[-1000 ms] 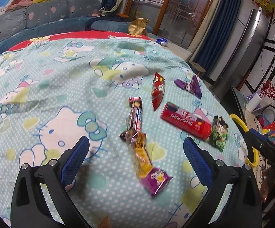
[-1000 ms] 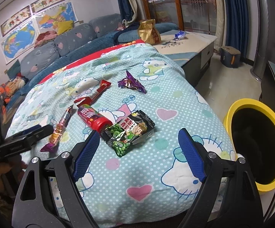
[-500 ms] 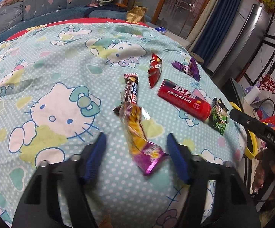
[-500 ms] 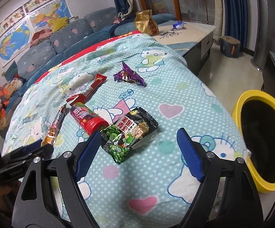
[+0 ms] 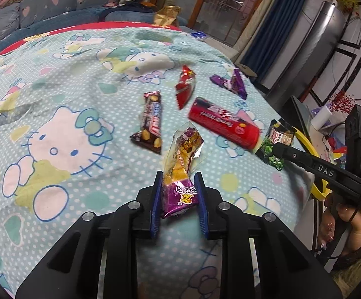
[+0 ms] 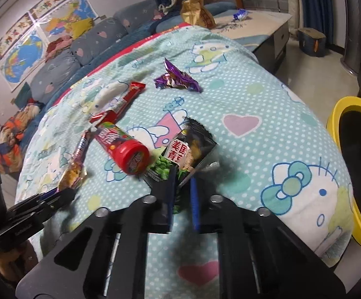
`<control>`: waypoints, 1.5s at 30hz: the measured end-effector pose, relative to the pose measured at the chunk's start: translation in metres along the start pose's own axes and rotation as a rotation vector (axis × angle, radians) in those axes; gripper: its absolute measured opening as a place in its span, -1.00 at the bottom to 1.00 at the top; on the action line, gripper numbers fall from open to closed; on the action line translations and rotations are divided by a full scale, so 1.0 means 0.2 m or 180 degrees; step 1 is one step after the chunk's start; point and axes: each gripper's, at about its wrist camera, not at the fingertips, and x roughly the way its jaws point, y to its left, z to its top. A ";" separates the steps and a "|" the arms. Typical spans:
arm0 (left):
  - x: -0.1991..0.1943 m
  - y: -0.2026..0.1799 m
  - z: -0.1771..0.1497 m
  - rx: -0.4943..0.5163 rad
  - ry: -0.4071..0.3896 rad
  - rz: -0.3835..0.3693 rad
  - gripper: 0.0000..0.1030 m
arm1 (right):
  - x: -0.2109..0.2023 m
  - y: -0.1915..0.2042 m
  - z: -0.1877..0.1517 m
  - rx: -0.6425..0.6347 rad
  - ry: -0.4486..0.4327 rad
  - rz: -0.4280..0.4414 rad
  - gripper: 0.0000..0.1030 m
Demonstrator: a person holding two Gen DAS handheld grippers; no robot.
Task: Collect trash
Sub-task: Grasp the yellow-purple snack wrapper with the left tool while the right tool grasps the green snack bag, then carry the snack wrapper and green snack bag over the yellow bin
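While the left gripper (image 5: 178, 191) was clamped on the purple-and-yellow wrapper (image 5: 180, 169), long axis toward 12 o'clock, the right gripper (image 6: 182, 191) pinched the green pea packet (image 6: 180, 157) above the bed (image 6: 242, 154); the yellow bin (image 6: 339, 114) lay at 3 o'clock, nearer the right.

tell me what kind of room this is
Most likely a home living room: a Hello Kitty blanket spread with snack wrappers, a blue sofa behind it, world maps on the wall, and a yellow trash bin beside it.

Red tube (image 5: 224, 126); purple-gold wrapper (image 5: 180, 172); yellow-rimmed bin (image 6: 354, 167).
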 end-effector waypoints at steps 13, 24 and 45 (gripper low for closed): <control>-0.06 -0.18 0.08 0.0241 -0.0217 -0.0172 -0.54 | -0.21 -0.01 0.01 -0.0116 -0.0268 0.0021 -0.93; -0.07 -0.40 0.15 0.0504 -0.0332 -0.0385 -0.54 | -0.36 -0.11 0.02 -0.0013 -0.0478 -0.0069 -0.93; -0.04 -0.79 0.22 0.0898 -0.0430 -0.0679 -0.54 | -0.60 -0.39 0.00 0.0210 -0.0748 -0.0373 -0.93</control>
